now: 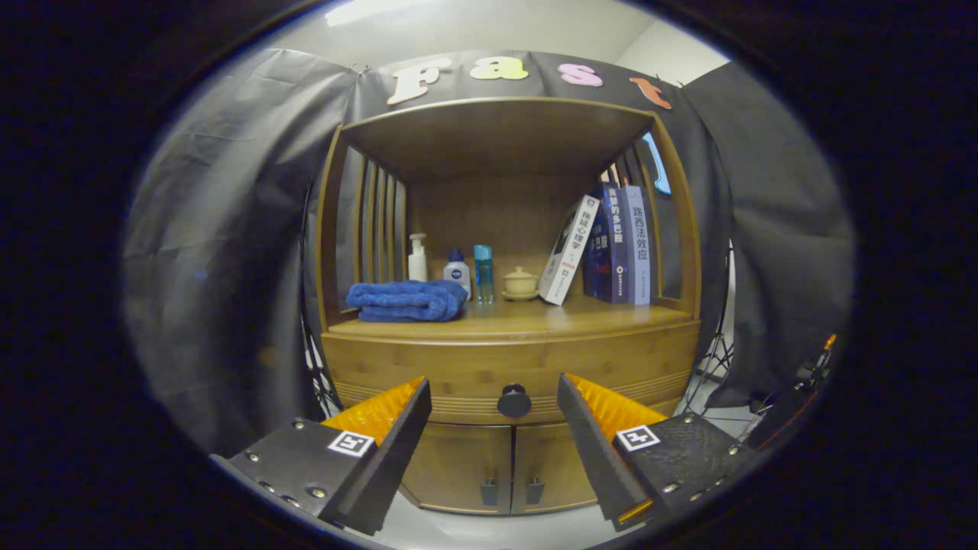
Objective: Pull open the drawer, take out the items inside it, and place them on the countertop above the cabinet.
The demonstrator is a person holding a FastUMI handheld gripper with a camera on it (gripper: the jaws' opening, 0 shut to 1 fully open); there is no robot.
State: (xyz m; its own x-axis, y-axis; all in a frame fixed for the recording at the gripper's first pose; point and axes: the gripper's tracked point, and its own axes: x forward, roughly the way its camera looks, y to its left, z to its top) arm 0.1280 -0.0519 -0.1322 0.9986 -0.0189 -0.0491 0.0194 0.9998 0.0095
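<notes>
A wooden cabinet stands straight ahead with its drawer [428, 367] closed flush below the countertop [535, 315]. A dark round knob [514, 401] sits at the drawer's middle. My gripper [493, 397] is open, its two fingers spread wide to either side of the knob and still short of it, holding nothing. Whatever lies inside the drawer is hidden.
On the countertop lie a folded blue towel [409, 300], a pump bottle [417, 258], a small white bottle [457, 272], a blue bottle [482, 273], a lidded cup [520, 283] and leaning books [611, 244]. Two lower doors [512, 466] sit under the drawer. A tripod [714, 359] stands right of the cabinet.
</notes>
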